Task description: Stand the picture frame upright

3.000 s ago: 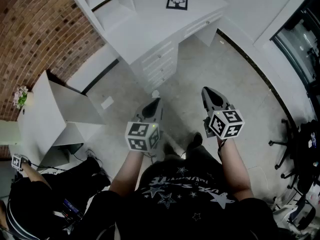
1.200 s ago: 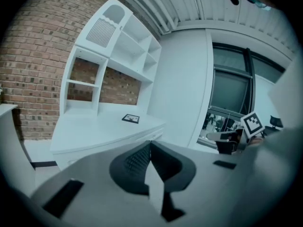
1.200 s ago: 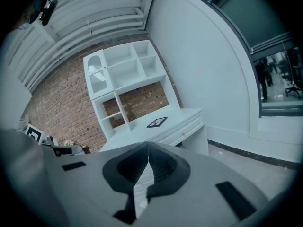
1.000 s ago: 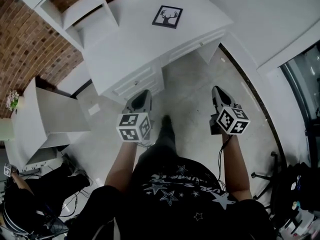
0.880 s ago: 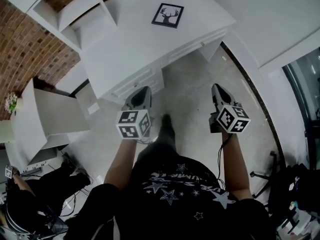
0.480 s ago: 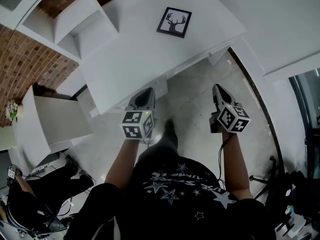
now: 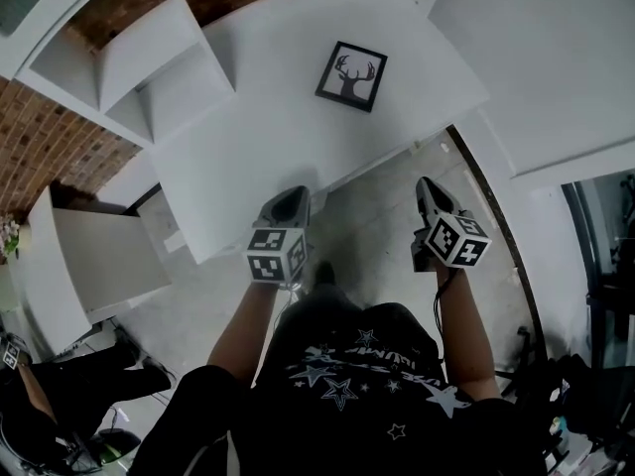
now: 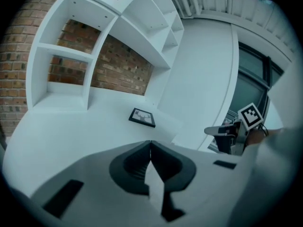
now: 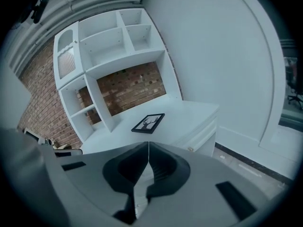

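A black picture frame with a deer-head print lies flat on the white desk, toward its far right side. The same frame shows ahead in the left gripper view, and the frame sits ahead in the right gripper view. My left gripper hovers at the desk's near edge, shut and empty. My right gripper hangs over the floor to the right of the desk, also shut with nothing in it. Both are well short of the frame.
White shelving stands at the desk's far left against a brick wall. A white wall closes the right side. A white side cabinet stands left of me. Grey floor lies between the grippers.
I have stepped closer to the desk: the desk and frame have slid nearer and lower in the head view. Both grippers stay shut and keep their places before me.
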`<state>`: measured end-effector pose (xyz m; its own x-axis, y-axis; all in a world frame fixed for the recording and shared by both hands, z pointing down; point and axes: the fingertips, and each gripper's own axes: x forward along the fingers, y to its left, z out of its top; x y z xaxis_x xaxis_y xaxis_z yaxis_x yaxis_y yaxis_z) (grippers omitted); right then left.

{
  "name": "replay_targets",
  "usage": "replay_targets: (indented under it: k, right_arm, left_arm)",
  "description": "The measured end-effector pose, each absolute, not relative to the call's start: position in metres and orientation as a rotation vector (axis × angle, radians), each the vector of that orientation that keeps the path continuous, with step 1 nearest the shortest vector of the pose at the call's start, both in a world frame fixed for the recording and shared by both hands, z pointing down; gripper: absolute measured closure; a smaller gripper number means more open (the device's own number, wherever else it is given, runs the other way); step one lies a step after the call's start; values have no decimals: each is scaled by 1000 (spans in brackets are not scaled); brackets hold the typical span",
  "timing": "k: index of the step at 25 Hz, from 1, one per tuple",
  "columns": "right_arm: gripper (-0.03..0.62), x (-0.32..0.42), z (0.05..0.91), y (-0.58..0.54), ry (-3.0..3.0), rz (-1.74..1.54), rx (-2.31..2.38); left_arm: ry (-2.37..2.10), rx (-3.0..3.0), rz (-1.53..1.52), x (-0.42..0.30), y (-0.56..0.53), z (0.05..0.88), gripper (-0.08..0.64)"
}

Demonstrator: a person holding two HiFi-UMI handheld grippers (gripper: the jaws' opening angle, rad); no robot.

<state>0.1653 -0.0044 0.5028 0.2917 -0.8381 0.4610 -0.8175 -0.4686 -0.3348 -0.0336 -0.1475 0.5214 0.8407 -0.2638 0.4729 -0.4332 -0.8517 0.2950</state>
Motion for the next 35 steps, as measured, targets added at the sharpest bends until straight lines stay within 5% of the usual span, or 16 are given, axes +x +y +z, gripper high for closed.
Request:
replay_targets:
  k: [19,35]
  right_arm:
    - [577,262,517,-121,2017,-943,-2234]
    - [575,302,566,-178,2305,-1264,-1982]
  left_arm:
    - [-974,2498,481,1,-182,520,541]
    - [-1374,2301,474,44,-172,507,541]
